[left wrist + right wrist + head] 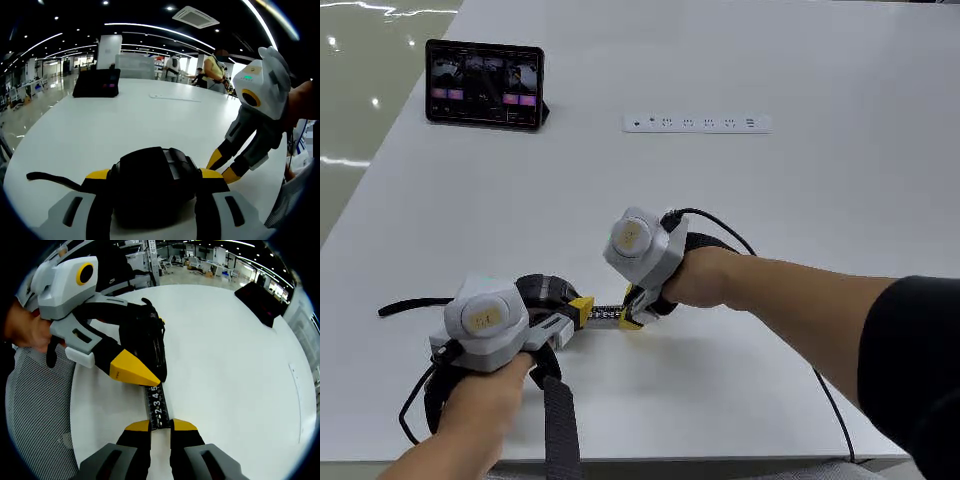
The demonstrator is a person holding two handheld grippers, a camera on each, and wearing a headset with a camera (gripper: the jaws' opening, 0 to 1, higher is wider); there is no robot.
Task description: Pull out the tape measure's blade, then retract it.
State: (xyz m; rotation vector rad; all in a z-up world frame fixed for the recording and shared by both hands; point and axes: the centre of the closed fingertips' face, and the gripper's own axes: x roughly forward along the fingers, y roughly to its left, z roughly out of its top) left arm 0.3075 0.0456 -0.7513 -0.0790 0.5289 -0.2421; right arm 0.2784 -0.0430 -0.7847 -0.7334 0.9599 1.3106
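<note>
Left gripper point(154, 174) is clamped on the tape measure point(150, 195) body, a jaw pressed to each side. Right gripper point(160, 426) pinches the blade point(156, 404) end, jaws tight on it. A short stretch of blade is out, with numbers 2 to 5 showing. In the head view the right gripper is at 3 o'clock of the left, close by. Tape measure is at 7 o'clock on the white table point(770, 200), near the front edge. Tablet point(485, 83) at 11 o'clock, power strip point(697, 123) at 12.
</note>
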